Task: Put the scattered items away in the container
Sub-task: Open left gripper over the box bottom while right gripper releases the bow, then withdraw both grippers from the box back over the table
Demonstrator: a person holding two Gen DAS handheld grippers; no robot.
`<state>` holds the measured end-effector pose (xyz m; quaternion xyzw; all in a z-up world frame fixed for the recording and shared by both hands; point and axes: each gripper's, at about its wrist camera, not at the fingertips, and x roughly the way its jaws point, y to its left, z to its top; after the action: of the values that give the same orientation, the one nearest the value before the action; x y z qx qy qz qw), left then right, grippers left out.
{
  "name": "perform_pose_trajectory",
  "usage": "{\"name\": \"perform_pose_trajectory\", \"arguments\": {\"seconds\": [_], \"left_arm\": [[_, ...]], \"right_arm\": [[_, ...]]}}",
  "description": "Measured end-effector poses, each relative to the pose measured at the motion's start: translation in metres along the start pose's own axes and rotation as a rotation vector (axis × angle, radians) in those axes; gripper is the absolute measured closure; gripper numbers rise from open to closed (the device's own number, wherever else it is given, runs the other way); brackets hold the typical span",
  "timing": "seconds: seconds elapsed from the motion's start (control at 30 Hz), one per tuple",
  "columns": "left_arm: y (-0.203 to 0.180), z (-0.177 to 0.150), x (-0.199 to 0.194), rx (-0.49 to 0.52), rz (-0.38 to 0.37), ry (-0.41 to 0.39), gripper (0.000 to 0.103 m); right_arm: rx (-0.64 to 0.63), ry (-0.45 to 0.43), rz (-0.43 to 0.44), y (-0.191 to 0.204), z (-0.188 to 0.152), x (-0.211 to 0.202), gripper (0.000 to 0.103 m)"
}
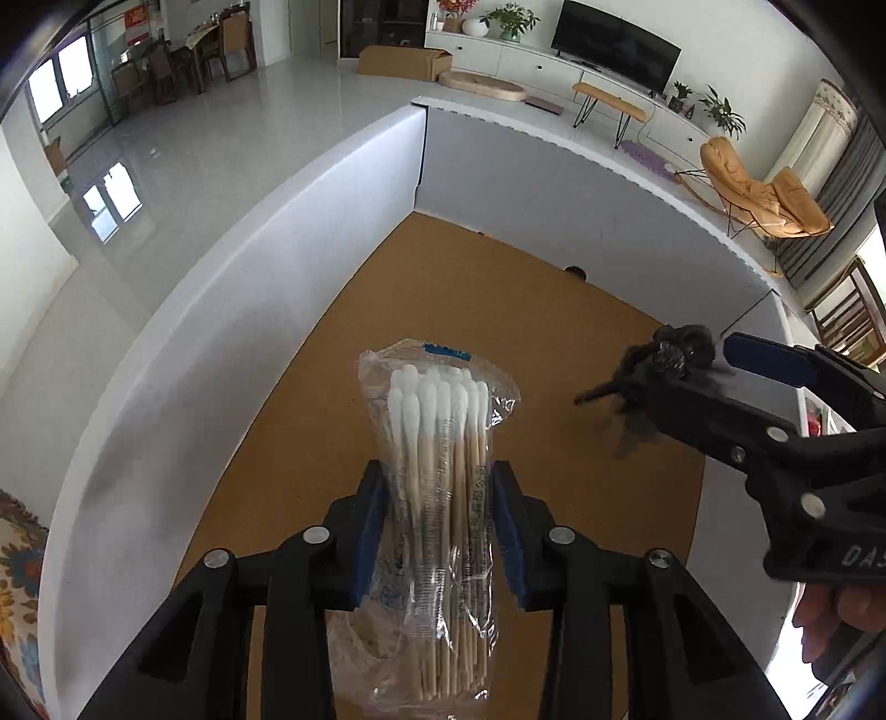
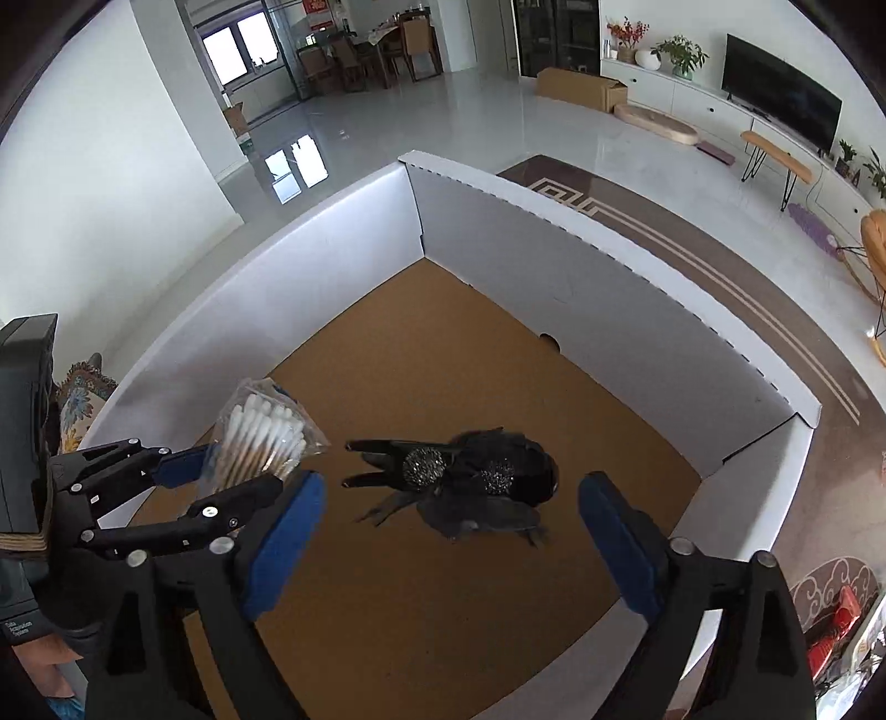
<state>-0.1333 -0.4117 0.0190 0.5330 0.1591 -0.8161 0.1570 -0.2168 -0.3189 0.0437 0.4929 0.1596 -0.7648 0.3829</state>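
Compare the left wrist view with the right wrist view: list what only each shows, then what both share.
Only the left wrist view: the printed wrapper of the cotton swab pack seen lengthwise, and an orange lounge chair.

Only the right wrist view: the two sparkly discs on the black hair clip, the patterned brown rug, and the right gripper with its jaws wide and nothing between them.

Both: the white cardboard box, the swab pack between the left gripper pads, the hair clip, the TV.

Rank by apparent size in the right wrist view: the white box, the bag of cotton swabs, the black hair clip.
1. White box, by far the largest.
2. Black hair clip.
3. Bag of cotton swabs, partly hidden by a claw, so ranks 2 and 3 are uncertain.
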Motion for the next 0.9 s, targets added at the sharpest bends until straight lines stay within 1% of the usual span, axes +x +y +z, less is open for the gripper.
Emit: {"name": "perform_pose_trajectory", "arguments": {"seconds": [0.03,0.1,0.2,0.33,0.43,0.5,0.57,0.63,0.7,0.73,0.8,0.83,0.9], "left_arm": [[0.003,-0.001,0.002,-0.021,0.001,0.002,0.039],[0.008,-0.003,0.002,-0.058,-0.008,-0.003,0.039],[0.010,-0.009,-0.008,-0.073,-0.002,-0.015,0.039],[-0.007,-0.020,-0.041,-0.029,0.009,-0.080,0.039],[-0.035,-0.036,-0.073,0.024,-0.019,-0.137,0.039],[-0.062,-0.052,-0.096,0.078,-0.051,-0.177,0.039],[-0.092,-0.079,-0.118,0.131,-0.088,-0.235,0.035],[-0.123,-0.112,-0.128,0.167,-0.126,-0.272,0.011],[-0.156,-0.149,-0.126,0.211,-0.188,-0.279,0.009],[-0.174,-0.167,-0.119,0.241,-0.219,-0.268,0.009],[-0.209,-0.200,-0.095,0.298,-0.256,-0.227,0.009],[-0.226,-0.212,-0.078,0.324,-0.261,-0.201,0.009],[-0.256,-0.233,-0.047,0.363,-0.243,-0.156,0.009]], "right_arm": [[-0.008,-0.002,-0.006,0.001,-0.001,0.002,0.001],[-0.004,-0.016,-0.016,0.001,-0.003,0.001,0.001],[0.025,-0.041,0.014,-0.002,-0.009,-0.009,0.001],[0.028,-0.104,0.032,-0.010,-0.028,-0.035,0.001],[0.039,-0.157,0.047,-0.023,-0.060,-0.066,0.001],[0.050,-0.202,0.049,-0.033,-0.091,-0.093,0.001],[0.069,-0.263,0.042,-0.046,-0.131,-0.124,0.001],[0.115,-0.318,0.044,-0.065,-0.181,-0.153,0.001],[0.159,-0.351,0.028,-0.086,-0.239,-0.176,0.001],[0.166,-0.358,-0.007,-0.096,-0.269,-0.183,0.001],[0.169,-0.351,-0.134,-0.115,-0.330,-0.193,0.001],[0.179,-0.340,-0.193,-0.126,-0.358,-0.195,0.001],[0.213,-0.285,-0.279,-0.149,-0.403,-0.195,0.001]]}}
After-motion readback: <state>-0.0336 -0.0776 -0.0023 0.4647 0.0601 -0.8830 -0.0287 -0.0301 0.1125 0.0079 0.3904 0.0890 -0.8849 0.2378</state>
